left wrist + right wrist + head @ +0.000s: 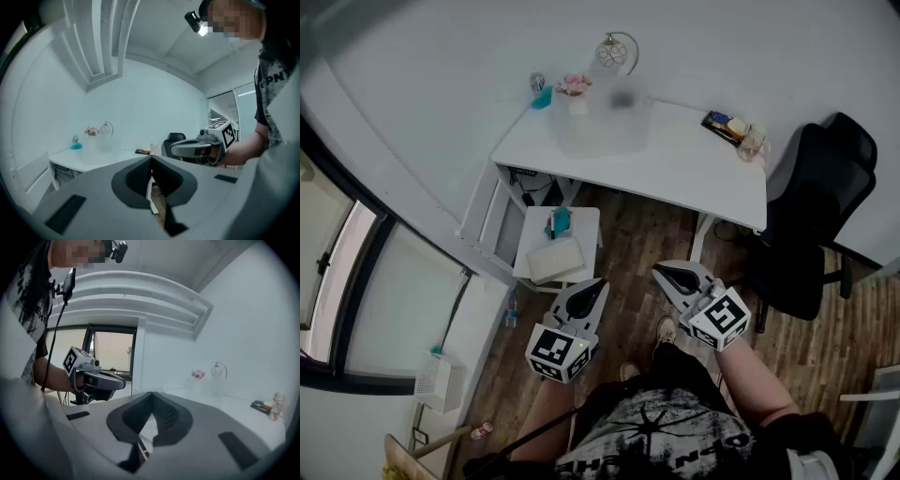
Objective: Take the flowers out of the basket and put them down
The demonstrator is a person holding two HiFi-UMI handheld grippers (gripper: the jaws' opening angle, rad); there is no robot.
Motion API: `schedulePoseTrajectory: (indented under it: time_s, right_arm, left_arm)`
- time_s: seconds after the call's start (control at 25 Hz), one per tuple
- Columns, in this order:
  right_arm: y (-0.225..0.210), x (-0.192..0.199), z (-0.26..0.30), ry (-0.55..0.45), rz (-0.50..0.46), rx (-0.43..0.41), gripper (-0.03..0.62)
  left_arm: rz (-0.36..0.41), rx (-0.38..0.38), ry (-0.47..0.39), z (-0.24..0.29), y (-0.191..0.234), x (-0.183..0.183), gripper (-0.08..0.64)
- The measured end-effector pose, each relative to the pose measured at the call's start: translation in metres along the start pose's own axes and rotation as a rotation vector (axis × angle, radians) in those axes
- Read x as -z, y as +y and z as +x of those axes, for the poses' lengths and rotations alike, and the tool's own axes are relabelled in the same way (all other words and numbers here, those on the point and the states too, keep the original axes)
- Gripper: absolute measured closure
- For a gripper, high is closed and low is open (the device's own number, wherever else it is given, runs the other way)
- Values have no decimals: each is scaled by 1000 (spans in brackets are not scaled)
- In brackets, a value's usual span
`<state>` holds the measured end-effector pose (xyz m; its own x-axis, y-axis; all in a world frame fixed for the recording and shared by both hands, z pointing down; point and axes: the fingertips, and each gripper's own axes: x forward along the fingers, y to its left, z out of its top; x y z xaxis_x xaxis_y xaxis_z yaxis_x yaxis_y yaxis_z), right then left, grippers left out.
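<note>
Pink flowers stand at the back of the white desk, beside a pale, blurred translucent container; whether they sit in it I cannot tell. They also show far off as flowers and flowers. Both grippers hover over the wooden floor, well short of the desk. My left gripper is shut with nothing between its pads, and so is my right gripper. Each gripper appears in the other's view: right gripper, left gripper.
A wire globe ornament and a blue item sit near the flowers. A glass mug and dark items occupy the desk's right end. A black office chair stands right of the desk, a small white side table under its left.
</note>
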<state>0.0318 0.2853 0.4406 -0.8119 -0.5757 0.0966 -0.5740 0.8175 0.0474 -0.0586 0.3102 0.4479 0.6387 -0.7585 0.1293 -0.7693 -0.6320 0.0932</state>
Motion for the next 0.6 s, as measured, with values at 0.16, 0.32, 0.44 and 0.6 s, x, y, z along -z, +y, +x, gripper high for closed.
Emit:
schedulePoseTrajectory:
  time_s: [0.16, 0.32, 0.44, 0.6]
  right_arm:
    - [4, 2, 1, -1, -3, 3, 577]
    - [5, 3, 0, -10, 23, 6, 577]
    - [3, 2, -1, -25, 39, 9, 577]
    - [-6, 0, 2, -38, 56, 21, 575]
  left_arm:
    - [-7, -5, 6, -3, 1, 6, 546]
    - [-12, -8, 11, -5, 1, 9, 545]
    - [-13, -7, 11, -5, 1, 10, 545]
    - [-10, -10, 13, -1, 7, 10, 545]
